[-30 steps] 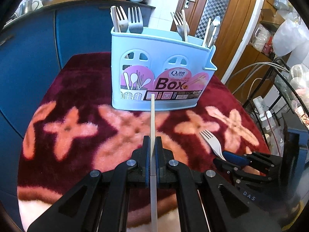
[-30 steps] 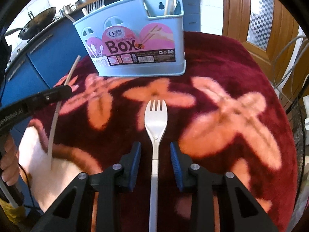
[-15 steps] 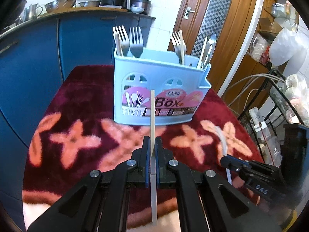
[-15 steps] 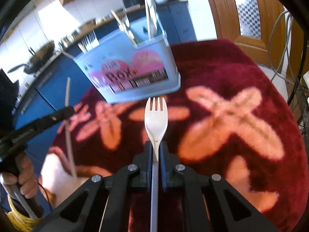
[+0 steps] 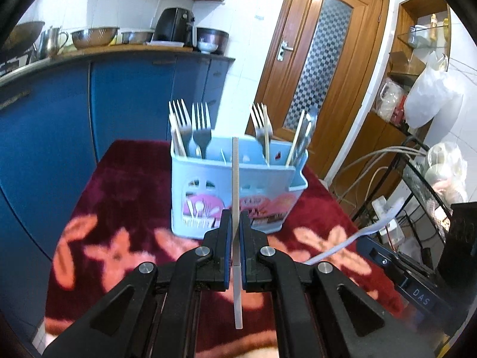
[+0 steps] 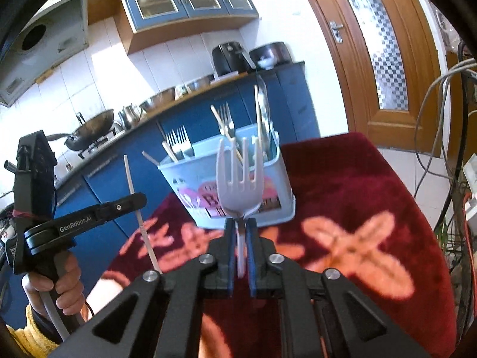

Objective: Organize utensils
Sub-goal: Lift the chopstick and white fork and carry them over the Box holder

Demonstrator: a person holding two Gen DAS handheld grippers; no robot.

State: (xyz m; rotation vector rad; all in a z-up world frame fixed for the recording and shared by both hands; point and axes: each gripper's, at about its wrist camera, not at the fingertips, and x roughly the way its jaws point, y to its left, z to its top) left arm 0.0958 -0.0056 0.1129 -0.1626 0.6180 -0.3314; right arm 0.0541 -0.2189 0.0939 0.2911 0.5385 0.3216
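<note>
My left gripper [image 5: 235, 226] is shut on a pale chopstick [image 5: 235, 179], held upright above the table in front of the light blue utensil box [image 5: 208, 185]. My right gripper [image 6: 239, 229] is shut on a white plastic fork [image 6: 240, 179], tines up, lifted off the table in front of the same box [image 6: 268, 191]. The box holds several forks, chopsticks and a spoon. The fork also shows in the left wrist view [image 5: 357, 232], and the left gripper with its chopstick [image 6: 140, 208] shows in the right wrist view.
The box stands on a table under a dark red cloth with pink flowers [image 5: 125, 185]. Blue cabinets [image 5: 59, 119] with pots and bowls lie behind. A wooden door [image 5: 322, 59] and a wire rack [image 5: 423, 185] with cables stand to the right.
The right gripper closed on the fork and lifted it off the cloth, tilting up. The left gripper rose with the chopstick and now stands higher before the box.
</note>
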